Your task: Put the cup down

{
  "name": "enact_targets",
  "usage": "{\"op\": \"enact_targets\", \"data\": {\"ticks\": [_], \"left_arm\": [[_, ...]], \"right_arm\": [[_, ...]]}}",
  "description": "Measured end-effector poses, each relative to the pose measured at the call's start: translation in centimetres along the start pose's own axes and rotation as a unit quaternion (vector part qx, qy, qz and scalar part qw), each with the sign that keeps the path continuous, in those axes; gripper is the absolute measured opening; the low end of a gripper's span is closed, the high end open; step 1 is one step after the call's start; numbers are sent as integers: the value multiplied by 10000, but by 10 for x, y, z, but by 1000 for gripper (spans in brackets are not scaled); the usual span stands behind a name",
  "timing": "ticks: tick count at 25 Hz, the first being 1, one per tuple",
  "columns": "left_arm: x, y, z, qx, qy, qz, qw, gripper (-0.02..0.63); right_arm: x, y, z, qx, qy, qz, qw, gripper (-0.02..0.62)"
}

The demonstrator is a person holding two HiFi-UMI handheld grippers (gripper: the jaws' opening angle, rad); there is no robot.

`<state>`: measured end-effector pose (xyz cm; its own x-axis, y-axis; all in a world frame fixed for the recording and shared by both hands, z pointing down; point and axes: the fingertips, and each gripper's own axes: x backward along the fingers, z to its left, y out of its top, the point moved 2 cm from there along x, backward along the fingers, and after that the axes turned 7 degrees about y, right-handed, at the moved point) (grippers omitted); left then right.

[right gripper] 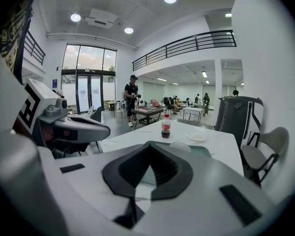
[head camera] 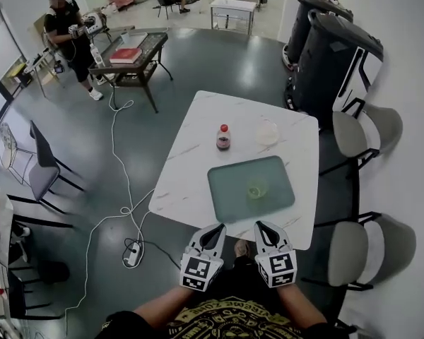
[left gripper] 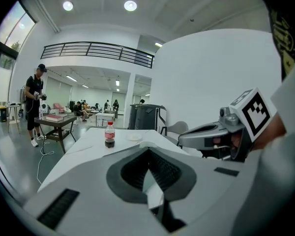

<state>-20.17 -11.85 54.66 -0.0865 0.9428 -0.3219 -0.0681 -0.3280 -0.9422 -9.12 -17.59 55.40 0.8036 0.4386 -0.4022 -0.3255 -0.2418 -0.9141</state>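
Note:
A clear cup point(head camera: 256, 188) stands upright on a green tray point(head camera: 230, 182) on the white marble table point(head camera: 191, 154); in the right gripper view the cup point(right gripper: 180, 146) shows just beyond my jaws. Both grippers hover side by side at the table's near edge, short of the tray. The left gripper point(head camera: 215, 230) point(left gripper: 148, 151) is shut with nothing in it. The right gripper point(head camera: 263, 228) point(right gripper: 150, 144) is also shut and empty, well back from the cup.
A cola bottle point(head camera: 223, 138) and a shallow clear dish point(head camera: 267, 133) sit beyond the tray. Grey chairs point(head camera: 353, 133) stand to the right, black bins point(head camera: 325, 55) behind. A cable point(head camera: 116, 189) trails on the floor at left. A person point(head camera: 67, 30) stands by a low table point(head camera: 131, 55).

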Motion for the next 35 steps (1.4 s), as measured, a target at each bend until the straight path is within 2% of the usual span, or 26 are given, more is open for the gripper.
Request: {"op": "enact_targets", "data": {"ticks": [12, 20, 24, 31, 35], "left_arm": [[33, -1, -18, 179, -463, -167, 9986, -5], [47, -2, -37, 182, -363, -225, 9989, -5], [55, -5, -63, 174, -402, -226, 9988, -5], [77, -17, -132, 145, -522, -188, 9984, -5], [100, -27, -156, 98, -294, -178, 9994, -5]], "right_arm": [[29, 6, 39, -8, -58, -35, 10000, 6], [55, 5, 46, 55, 57, -136, 9999, 6], [81, -1, 51, 192, 98, -179, 9996, 6], [142, -24, 52, 326, 91, -194, 9992, 6], [171, -41, 53, 264, 167, -253, 9992, 6]]}}
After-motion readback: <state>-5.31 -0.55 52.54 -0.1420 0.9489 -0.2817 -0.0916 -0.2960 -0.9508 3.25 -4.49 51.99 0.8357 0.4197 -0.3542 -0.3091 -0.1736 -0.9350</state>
